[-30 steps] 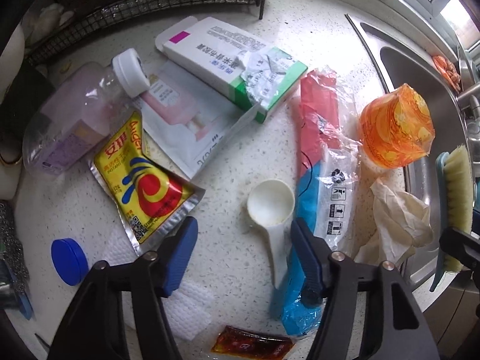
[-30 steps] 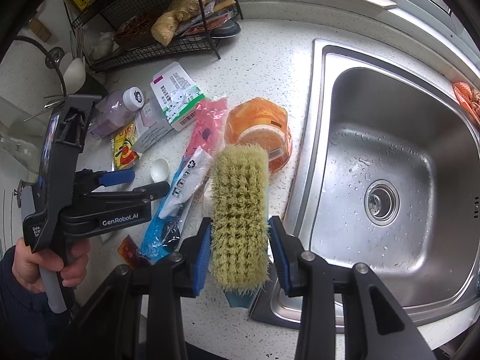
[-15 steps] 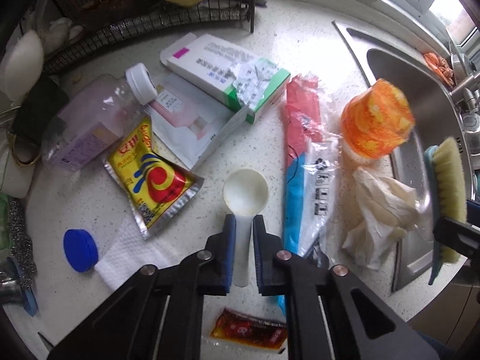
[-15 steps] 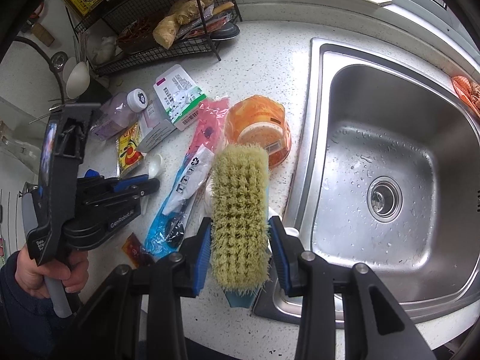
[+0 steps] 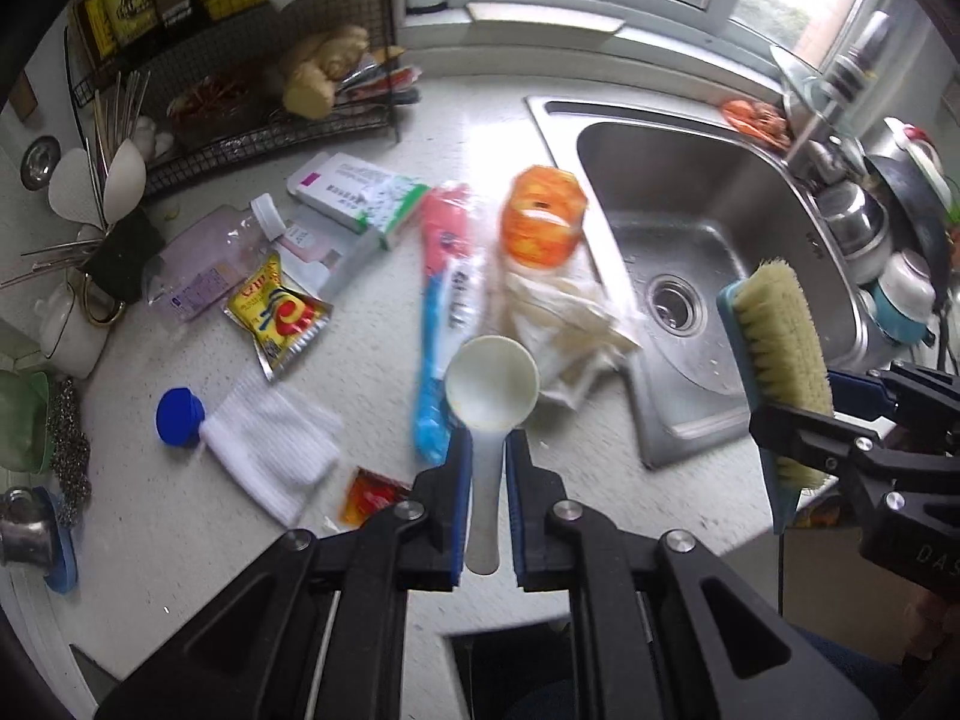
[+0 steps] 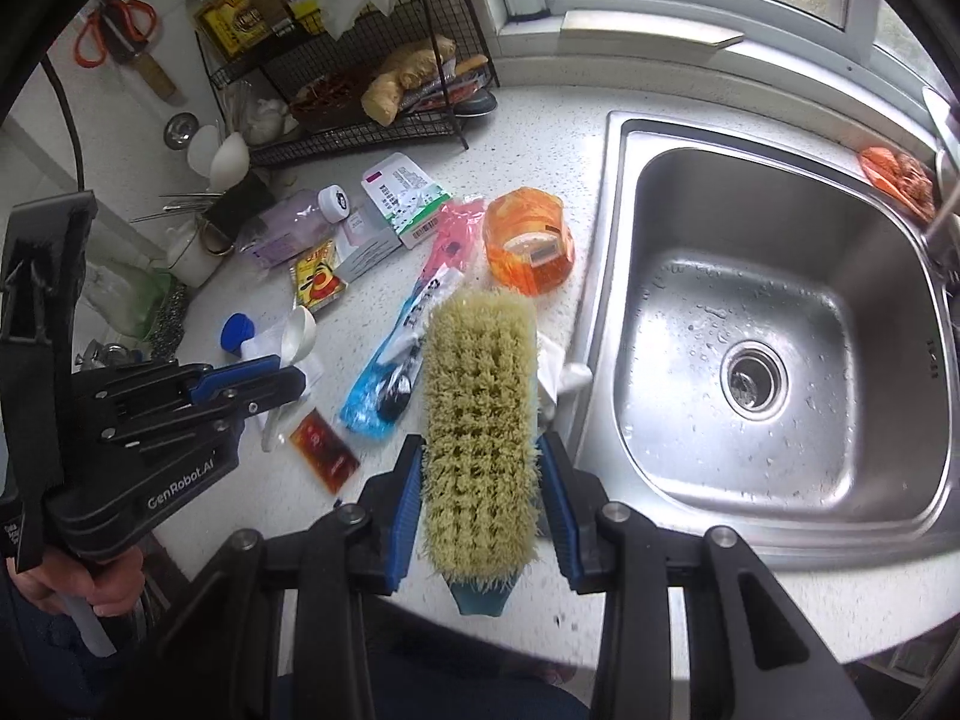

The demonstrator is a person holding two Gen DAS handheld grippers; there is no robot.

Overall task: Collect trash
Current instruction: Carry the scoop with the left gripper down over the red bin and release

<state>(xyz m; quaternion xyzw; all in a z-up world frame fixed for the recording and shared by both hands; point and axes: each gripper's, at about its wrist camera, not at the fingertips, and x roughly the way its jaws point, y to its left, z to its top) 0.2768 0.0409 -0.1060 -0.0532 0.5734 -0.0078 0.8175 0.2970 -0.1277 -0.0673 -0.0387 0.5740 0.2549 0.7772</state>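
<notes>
Both angled steeply down — left gripper (image 5: pixel 486 480) clamped narrow, right gripper (image 6: pixel 480 504) pinched wider, a hand (image 6: pixel 66 576) on the left's handle.

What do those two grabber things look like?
Both grabbers are black plastic. The left gripper and the right gripper each have two angular fingers with blue ribbed pads and silver bolts at the joints. White lettering reads GenRobot.AI on the left one's side. A dark blue sleeve shows behind it.
</notes>
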